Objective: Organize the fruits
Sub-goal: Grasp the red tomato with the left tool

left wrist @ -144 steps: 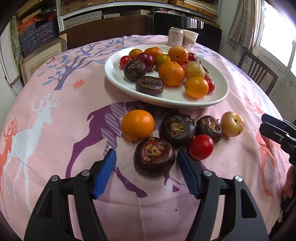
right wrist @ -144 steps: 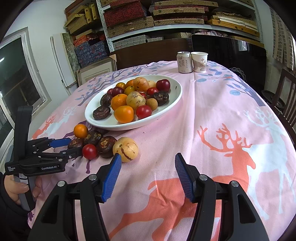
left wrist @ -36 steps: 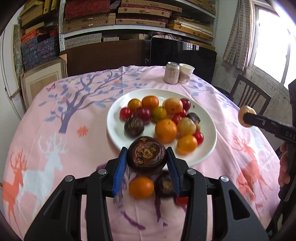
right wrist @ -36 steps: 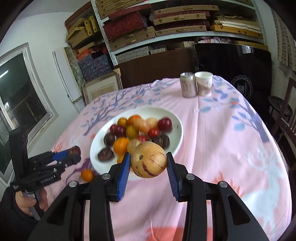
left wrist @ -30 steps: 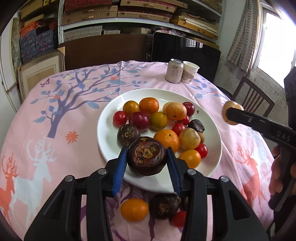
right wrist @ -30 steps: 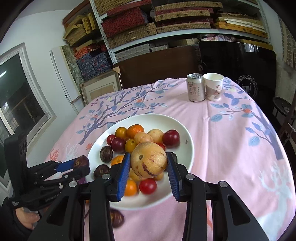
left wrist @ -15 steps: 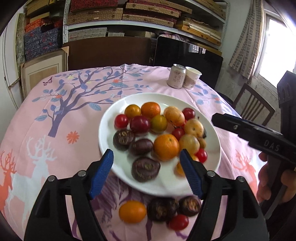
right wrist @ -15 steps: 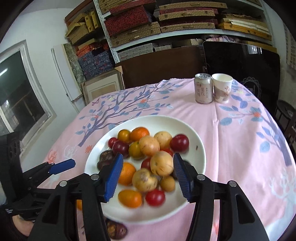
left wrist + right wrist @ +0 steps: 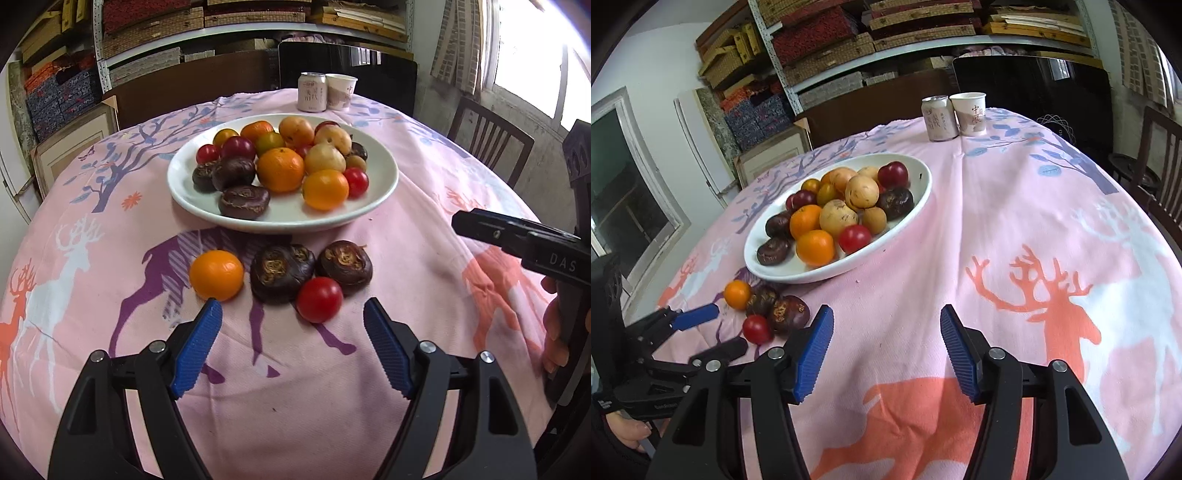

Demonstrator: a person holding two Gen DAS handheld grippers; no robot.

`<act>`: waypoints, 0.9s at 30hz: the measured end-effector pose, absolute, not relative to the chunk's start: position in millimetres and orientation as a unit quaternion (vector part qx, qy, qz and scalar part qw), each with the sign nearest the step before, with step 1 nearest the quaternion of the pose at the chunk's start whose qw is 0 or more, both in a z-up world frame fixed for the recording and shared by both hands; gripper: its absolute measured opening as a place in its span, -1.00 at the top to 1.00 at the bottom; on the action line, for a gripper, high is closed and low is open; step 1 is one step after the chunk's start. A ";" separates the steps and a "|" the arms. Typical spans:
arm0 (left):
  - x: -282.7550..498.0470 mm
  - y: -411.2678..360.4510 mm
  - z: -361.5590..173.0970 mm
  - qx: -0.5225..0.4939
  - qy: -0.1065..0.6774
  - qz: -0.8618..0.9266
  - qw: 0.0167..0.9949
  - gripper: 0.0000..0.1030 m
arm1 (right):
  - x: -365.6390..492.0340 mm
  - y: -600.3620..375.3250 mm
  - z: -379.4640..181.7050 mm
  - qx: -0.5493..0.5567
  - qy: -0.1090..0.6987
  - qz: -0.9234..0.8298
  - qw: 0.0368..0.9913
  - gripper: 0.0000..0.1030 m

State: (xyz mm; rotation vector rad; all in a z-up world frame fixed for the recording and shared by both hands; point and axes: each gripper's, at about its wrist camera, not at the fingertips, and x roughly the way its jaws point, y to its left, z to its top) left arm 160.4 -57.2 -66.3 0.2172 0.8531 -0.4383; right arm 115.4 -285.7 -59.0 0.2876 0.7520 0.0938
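Tabletop (image 9: 424,177), pink deer-print cloth. White plate (image 9: 384,184) sits toward its far edge, heaped with fruit. Your left gripper (image 9: 291,341) and right gripper (image 9: 886,349) hover over the near edge; both sets of jaws have just been opening and are released, nothing between them. Four fruits lie on the cloth just in front of the plate: two dark purple fruits (image 9: 282,273), touching; an orange (image 9: 216,275) at their left; a red tomato (image 9: 319,300) against their near side.
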 end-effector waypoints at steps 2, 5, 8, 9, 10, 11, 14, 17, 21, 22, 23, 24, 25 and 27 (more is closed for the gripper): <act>160.2 -59.2 -67.6 0.107 0.410 -0.209 0.881 -0.49 | 112.1 -284.5 -57.7 0.131 0.360 0.042 0.923 -0.18; 162.0 -60.1 -71.7 0.112 0.411 -0.199 0.882 -0.48 | 109.8 -279.8 -58.2 0.116 0.363 0.038 0.924 -0.18; 164.8 -60.4 -73.1 0.112 0.415 -0.196 0.882 -0.22 | 107.2 -276.4 -56.3 0.105 0.357 0.038 0.927 -0.18; 165.6 -60.8 -73.4 0.113 0.415 -0.194 0.882 -0.22 | 107.2 -275.2 -56.3 0.103 0.358 0.039 0.927 -0.18; 166.6 -61.1 -73.6 0.112 0.416 -0.193 0.881 -0.21 | 107.9 -274.6 -57.0 0.102 0.361 0.040 0.926 -0.18; 167.2 -62.0 -73.9 0.112 0.416 -0.193 0.881 -0.20 | 109.0 -275.0 -57.4 0.103 0.363 0.040 0.925 -0.18; 168.4 -66.7 -74.5 0.115 0.417 -0.199 0.879 -0.04 | 110.4 -276.4 -58.9 0.107 0.368 0.041 0.923 -0.18; 168.2 -75.9 -76.2 0.124 0.418 -0.210 0.875 0.26 | 110.8 -277.0 -58.9 0.108 0.368 0.042 0.922 -0.18; 169.5 -82.6 -78.5 0.128 0.421 -0.214 0.872 0.26 | 110.3 -276.3 -58.6 0.108 0.367 0.042 0.923 -0.18; 170.0 -83.0 -78.8 0.128 0.422 -0.215 0.872 0.26 | 110.2 -276.5 -58.5 0.109 0.366 0.043 0.923 -0.18; 170.7 -83.7 -79.0 0.127 0.422 -0.216 0.871 0.26 | 110.5 -276.3 -58.7 0.108 0.367 0.043 0.923 -0.18; 171.1 -84.0 -79.2 0.126 0.423 -0.217 0.871 0.26 | 110.5 -276.2 -58.8 0.108 0.367 0.042 0.923 -0.18; 171.2 -84.4 -79.5 0.125 0.423 -0.218 0.871 0.26 | 110.2 -276.5 -58.5 0.108 0.367 0.043 0.923 -0.18; 171.4 -84.8 -79.6 0.124 0.423 -0.218 0.871 0.26 | 110.2 -277.0 -58.4 0.111 0.367 0.043 0.923 -0.18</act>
